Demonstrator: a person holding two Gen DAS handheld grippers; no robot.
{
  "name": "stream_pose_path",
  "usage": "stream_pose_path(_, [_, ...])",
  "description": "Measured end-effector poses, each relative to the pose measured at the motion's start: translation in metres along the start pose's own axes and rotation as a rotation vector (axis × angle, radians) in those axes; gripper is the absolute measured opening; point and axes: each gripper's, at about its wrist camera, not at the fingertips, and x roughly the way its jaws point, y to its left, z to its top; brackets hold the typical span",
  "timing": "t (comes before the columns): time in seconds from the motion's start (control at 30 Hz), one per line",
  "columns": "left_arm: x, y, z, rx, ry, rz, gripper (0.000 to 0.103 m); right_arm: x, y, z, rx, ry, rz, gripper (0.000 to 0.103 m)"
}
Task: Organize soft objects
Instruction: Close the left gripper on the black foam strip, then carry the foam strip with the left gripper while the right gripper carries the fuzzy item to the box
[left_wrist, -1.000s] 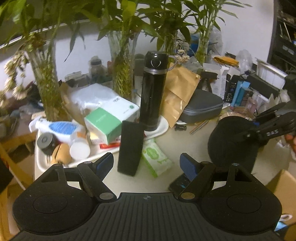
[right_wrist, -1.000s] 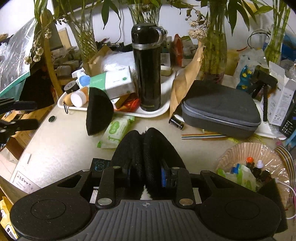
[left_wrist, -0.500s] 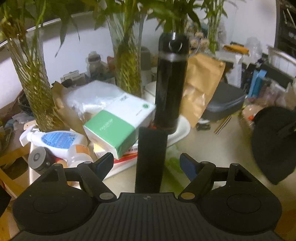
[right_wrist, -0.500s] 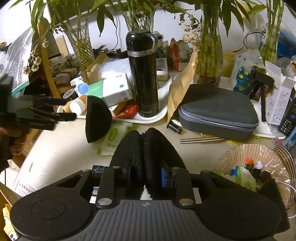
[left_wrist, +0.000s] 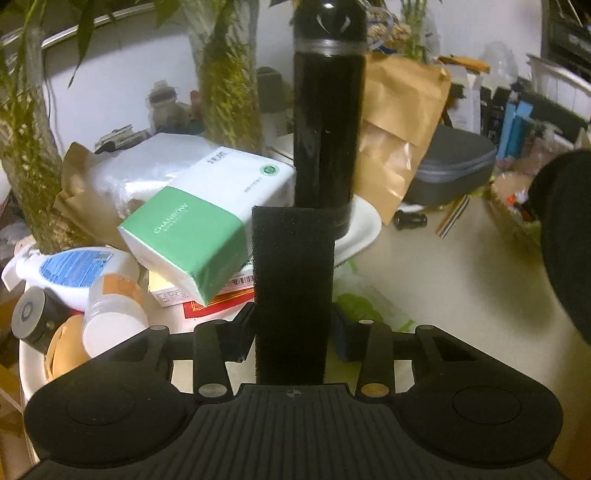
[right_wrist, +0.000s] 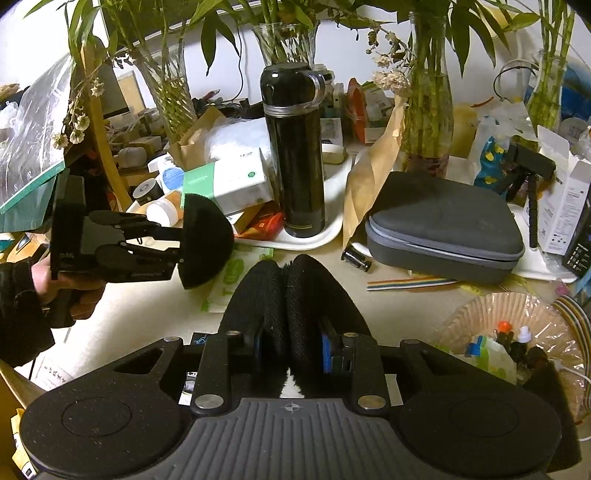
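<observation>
A black foam sponge (left_wrist: 293, 288) stands on edge between the fingers of my left gripper (left_wrist: 293, 332), which is shut on it; from the right wrist view it shows as a half-disc (right_wrist: 207, 240) held by the left gripper (right_wrist: 177, 243) just above the table. My right gripper (right_wrist: 290, 339) is shut on a second black foam sponge (right_wrist: 288, 291), folded between its fingers. That sponge shows at the right edge of the left wrist view (left_wrist: 569, 240).
A white tray (right_wrist: 317, 236) holds a tall black flask (right_wrist: 295, 155), a green-and-white tissue pack (left_wrist: 207, 218), bottles and boxes. A wet-wipe pack (right_wrist: 229, 273) lies on the table. A grey zip case (right_wrist: 443, 225), a paper basket (right_wrist: 517, 332) and plant vases stand around.
My left gripper moved forward to the standing sponge and closed on it. My right gripper keeps its folded sponge and has shifted slightly.
</observation>
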Motion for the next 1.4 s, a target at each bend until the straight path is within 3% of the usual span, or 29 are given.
stream_pose_path(0.33, [-0.069,-0.007,0.020,-0.072,-0.059,0.020,0.036,-0.016,-0.002,0.001,0.025,-0.066,-0.018,0.031])
stream_pose_path(0.63, [-0.138,-0.031,0.030,-0.075,-0.116,0.029,0.036,-0.056,0.011,0.003,-0.041,-0.210,-0.049,0.031])
stream_pose_path(0.77, [-0.165,-0.040,0.032,-0.081,-0.130,0.043,0.035,-0.081,0.016,0.010,-0.001,-0.267,-0.038,0.031])
stream_pose_path(1.0, [-0.212,-0.058,0.036,-0.089,-0.141,0.046,0.035,-0.126,0.043,0.013,-0.061,-0.298,-0.024,0.031])
stream_pose_path(1.4, [-0.282,-0.075,0.028,-0.202,-0.098,0.038,0.036,-0.189,0.077,-0.004,-0.131,-0.322,-0.013,0.031])
